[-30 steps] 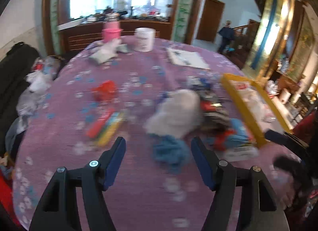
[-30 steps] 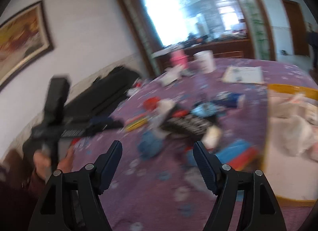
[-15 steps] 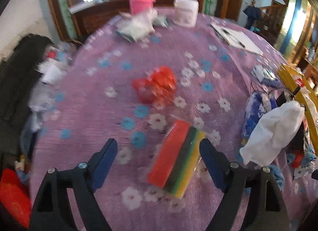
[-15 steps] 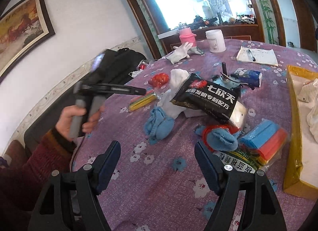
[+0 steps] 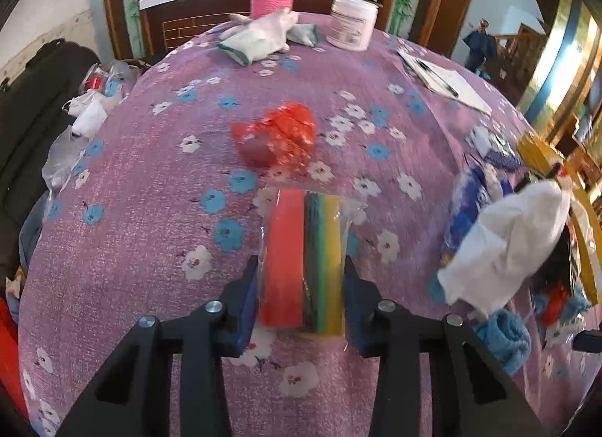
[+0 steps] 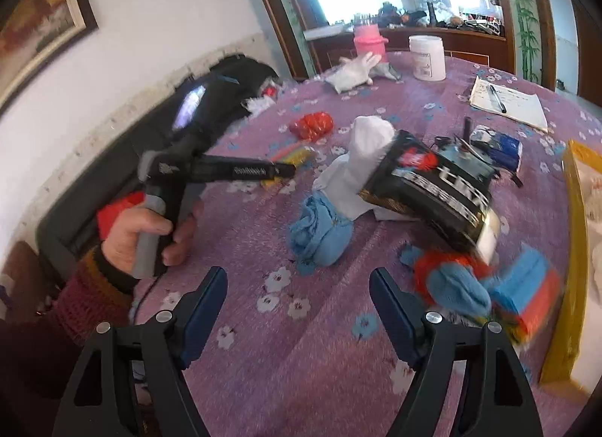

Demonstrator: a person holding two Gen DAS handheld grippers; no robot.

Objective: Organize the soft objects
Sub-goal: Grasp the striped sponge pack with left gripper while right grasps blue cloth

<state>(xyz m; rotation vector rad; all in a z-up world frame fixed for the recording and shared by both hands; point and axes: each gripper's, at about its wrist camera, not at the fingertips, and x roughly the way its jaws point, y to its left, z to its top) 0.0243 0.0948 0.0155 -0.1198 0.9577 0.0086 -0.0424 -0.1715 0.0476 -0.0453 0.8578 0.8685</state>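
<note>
1. On the purple flowered surface (image 5: 124,188), the left gripper (image 5: 301,301) straddles a wrapped pack of coloured sponges (image 5: 303,252). Its jaws are closing, pads at the wrapper on both sides; firm contact not confirmed.
2. Step in hand, my read: grasping the sponge pack.
3. Next move likely needs the squeeze finished on the soft pack, then a lift and carry toward the yellow tray (image 6: 573,249).
4. Right gripper (image 6: 297,309) is released and wide, nothing between its jaws. It hovers near a blue sock (image 6: 320,234), a white cloth (image 6: 361,151) and a black packet (image 6: 429,188).
5. Yellow tray, right edge of surface: holds white soft items; can't tell what.
6. White tub (image 5: 351,23) at far edge: contents hidden.
</note>
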